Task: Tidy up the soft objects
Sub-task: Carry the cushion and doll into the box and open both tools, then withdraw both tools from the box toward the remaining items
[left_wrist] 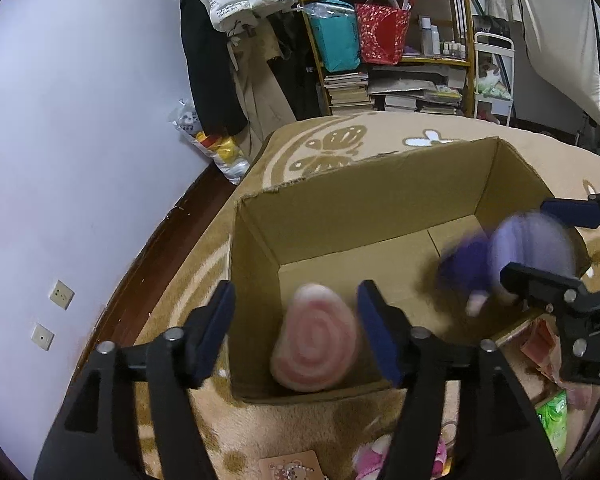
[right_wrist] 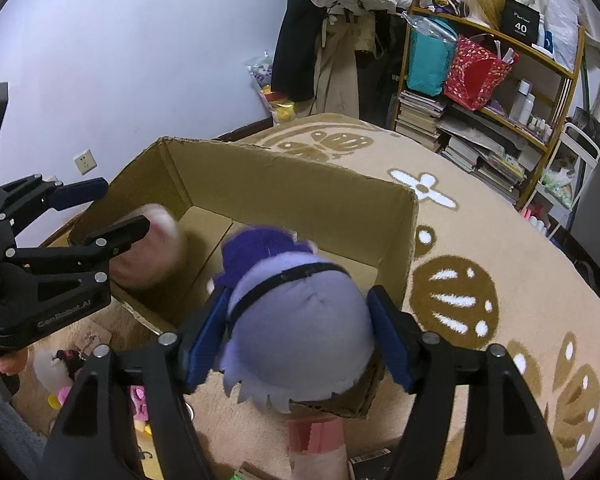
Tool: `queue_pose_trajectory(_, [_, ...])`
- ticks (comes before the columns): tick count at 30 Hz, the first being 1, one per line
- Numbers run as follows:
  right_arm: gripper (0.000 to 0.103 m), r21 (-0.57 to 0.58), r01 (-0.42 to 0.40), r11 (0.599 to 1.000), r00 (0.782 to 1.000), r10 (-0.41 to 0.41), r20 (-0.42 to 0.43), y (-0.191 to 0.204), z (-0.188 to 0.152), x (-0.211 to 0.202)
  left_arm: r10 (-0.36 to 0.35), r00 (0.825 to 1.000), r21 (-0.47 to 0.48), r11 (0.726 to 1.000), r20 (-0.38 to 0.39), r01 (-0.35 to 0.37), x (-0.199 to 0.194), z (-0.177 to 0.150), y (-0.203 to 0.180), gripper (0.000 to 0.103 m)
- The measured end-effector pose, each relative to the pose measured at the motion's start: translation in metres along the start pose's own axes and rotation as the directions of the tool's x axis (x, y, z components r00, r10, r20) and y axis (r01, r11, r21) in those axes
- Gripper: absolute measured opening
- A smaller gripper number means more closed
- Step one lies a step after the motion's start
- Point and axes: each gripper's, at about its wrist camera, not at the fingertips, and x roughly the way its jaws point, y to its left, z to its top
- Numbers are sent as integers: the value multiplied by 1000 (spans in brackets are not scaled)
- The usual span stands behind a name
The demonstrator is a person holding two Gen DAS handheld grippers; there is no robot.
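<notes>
Left hand-held gripper (left_wrist: 296,334) is spread wide w/ nothing clamped; the pink swirl plush (left_wrist: 314,340) sits between its pads but looks loose, blurred, prob. dropping into the cardboard box (left_wrist: 340,208). Right hand-held gripper (right_wrist: 298,334) has its pads either side of the purple plush (right_wrist: 300,320); left pad seems to touch, right pad shows a gap, so can't tell if it's truly gripped. Plush hangs over the box's near rim. Risk: a loose hold lets it tip outward onto the carpet (right_wrist: 500,248), or the two grippers, near each other above the box, bump.
</notes>
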Motion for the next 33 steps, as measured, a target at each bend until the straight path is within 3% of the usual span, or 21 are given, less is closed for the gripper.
queue_pose_trajectory(4, [93,-19,11,1000,1000,-10,17,6,-1,-4,-1,1000,-5,1000,4,1,-4,-1,3,74])
queue_pose_trajectory(6, [96,-24,20,1000,1000,-20,19,7,-1,-6,-6,1000,-16,1000,7,6,-7,-1,4,83])
queue_pose_trajectory(13, [100,-13,22,1000,1000,-22,23,9,0,-13,4,1000,-38,999,22,-3,-22,-1,14,97])
queue_pose_trajectory(20, [101,49,10,999,999,-12,50,1,-1,-33,14,999,-83,997,31,-12,-42,-7,29,100])
queue_pose_trajectory(24, [102,84,54,995,996,-59,61,-5,-4,-47,23,999,-100,995,31,-20,-56,-14,35,101])
queue_pose_trajectory(33, [102,171,17,985,995,-33,92,-22,-15,-82,35,999,-123,992,8,-34,-81,-33,41,102])
